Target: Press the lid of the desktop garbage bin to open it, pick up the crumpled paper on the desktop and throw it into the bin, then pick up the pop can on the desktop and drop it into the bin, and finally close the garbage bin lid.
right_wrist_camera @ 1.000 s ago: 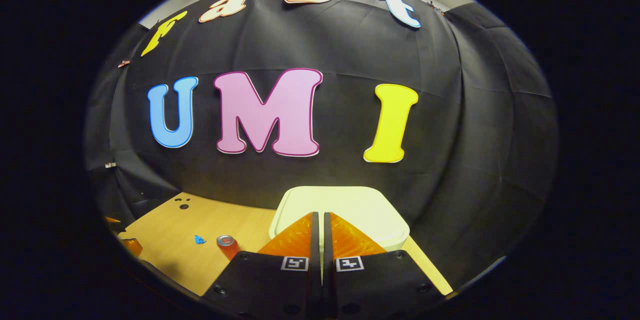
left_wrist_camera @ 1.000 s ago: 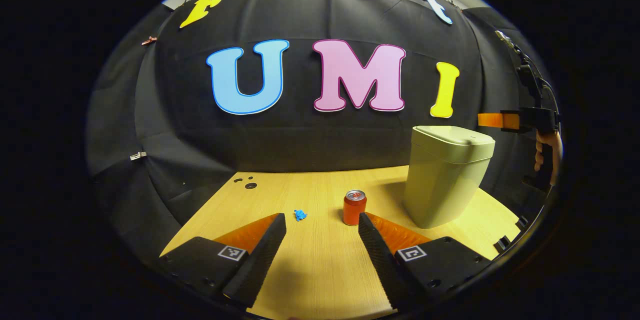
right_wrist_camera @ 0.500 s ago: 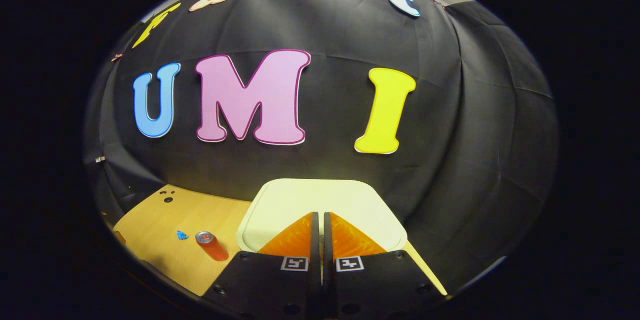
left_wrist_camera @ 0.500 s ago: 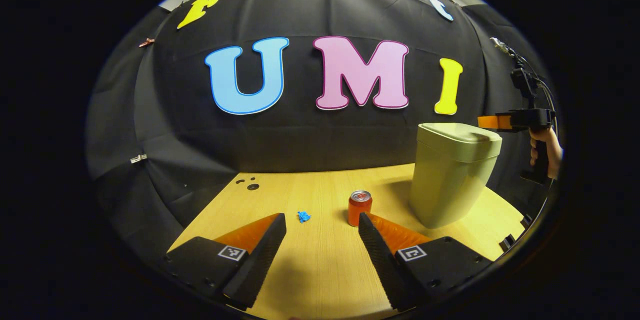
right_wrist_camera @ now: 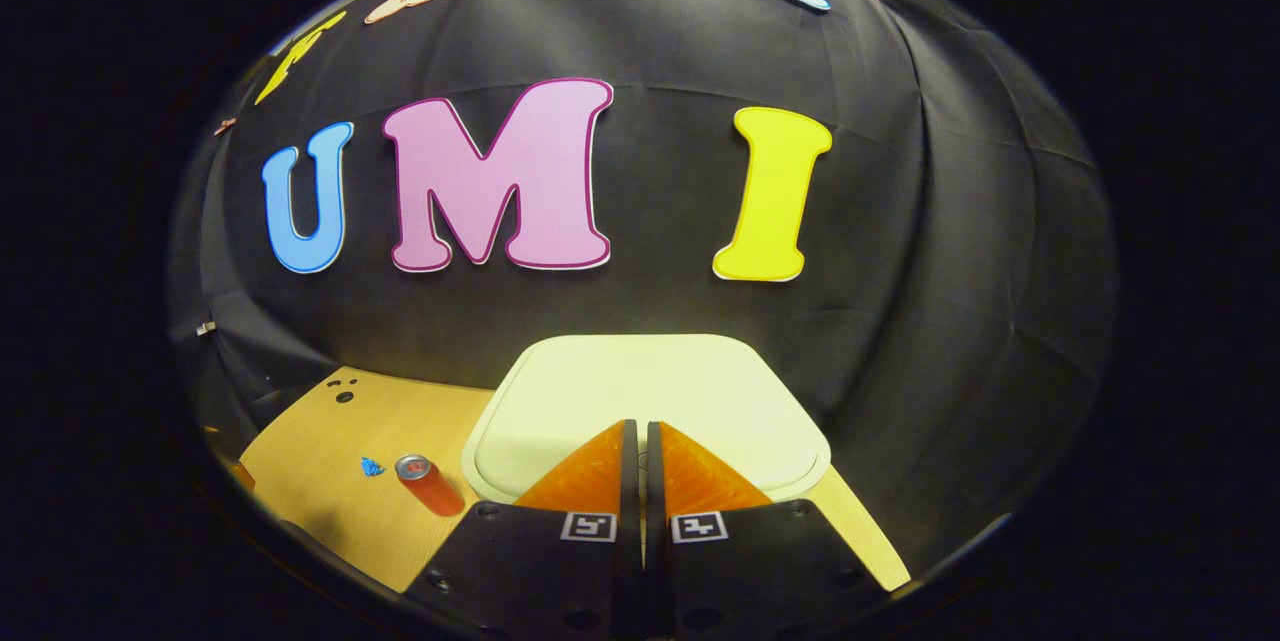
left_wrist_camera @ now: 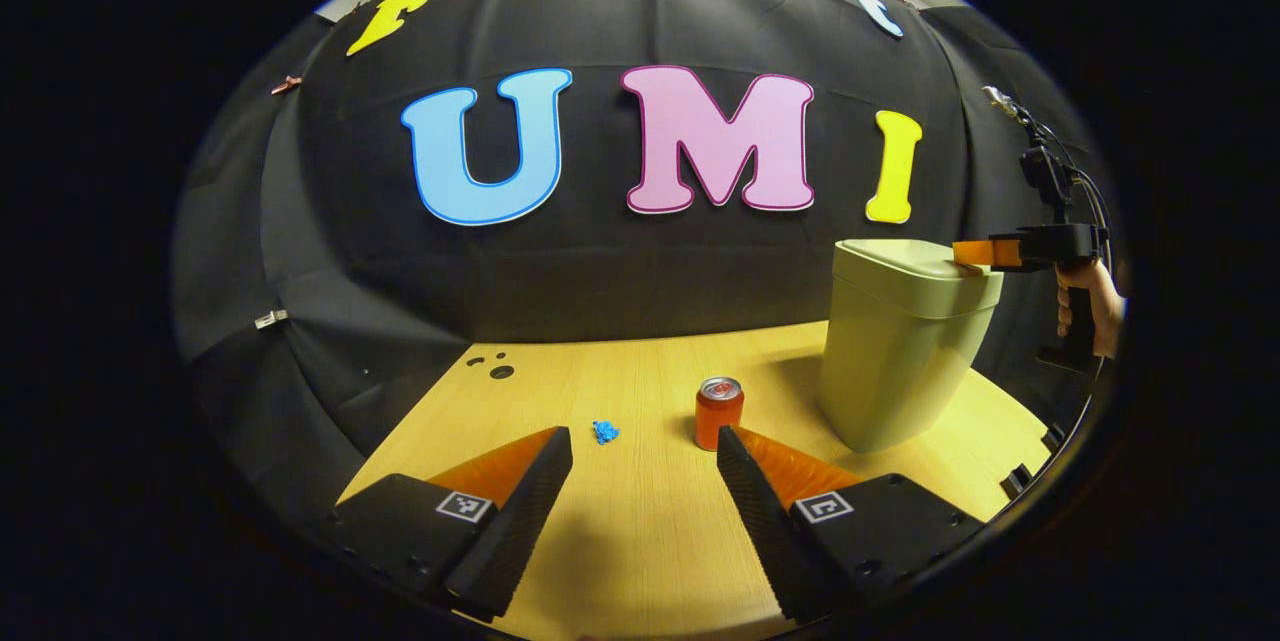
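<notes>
- Nearest the left gripper view's camera, the left gripper point(left_wrist_camera: 645, 446) is held low over the table point(left_wrist_camera: 650, 541), its fingers spread wide apart with nothing between them.
- Bare wood lies between and ahead of those fingers, open up to the can point(left_wrist_camera: 719, 412).
- That can stands upright just beyond the tip of the right-hand finger, left of the bin point(left_wrist_camera: 905, 346) and apart from it.
- Left of the can, with a gap between, lies the small blue paper point(left_wrist_camera: 603, 432), alone on the wood.
- Past the can the table runs clear to its back edge at the cloth wall; three dark holes point(left_wrist_camera: 493, 367) sit by the far left corner.
- On the bin, which stands by the table's right edge, the lid point(left_wrist_camera: 920, 262) is down.
- Over the lid's right part the right gripper point(left_wrist_camera: 968, 252) reaches in level from the right; its tip seems to rest on the lid.
- A hand point(left_wrist_camera: 1095, 303) grips its handle out beyond the bin.
- From the right gripper view, the right gripper point(right_wrist_camera: 633, 429) has its fingers together, empty, their tips over the near middle of the lid point(right_wrist_camera: 650, 401).
- Left of the bin there, the can point(right_wrist_camera: 428, 483) and paper point(right_wrist_camera: 372, 467) sit on open table point(right_wrist_camera: 330, 461).
</notes>
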